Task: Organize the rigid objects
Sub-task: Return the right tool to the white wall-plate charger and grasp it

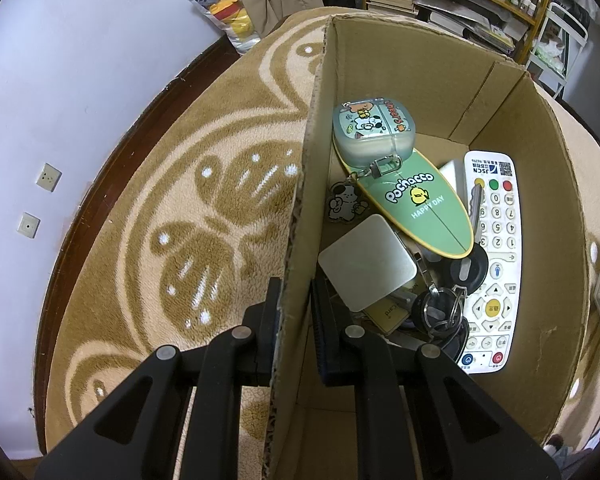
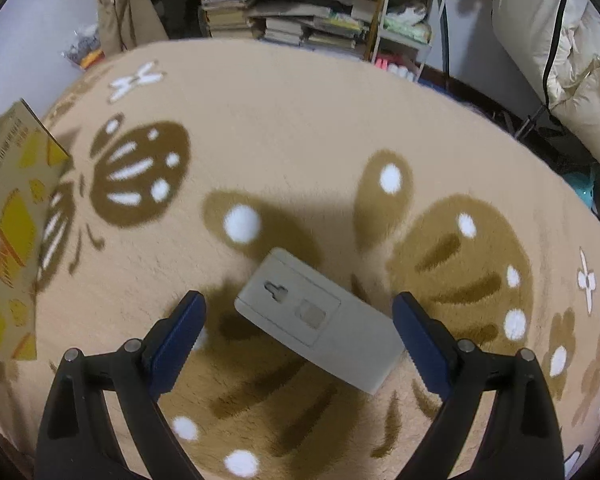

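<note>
Half the remote (image 1: 496, 256) under clutter

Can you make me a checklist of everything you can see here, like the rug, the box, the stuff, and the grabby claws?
Surface: tan butterfly rug.
Job's things: cardboard box holding a white remote, a green Pochacco case, a cartoon pouch, keys; a grey socket plate lies on the rug.
Clutter: plush toy bag.
Grippers: left gripper clamps the box wall; right gripper open, astride the socket plate, not touching.
Cables: black cord by the pillows.
Surroundings: bookshelf, wall.
</note>
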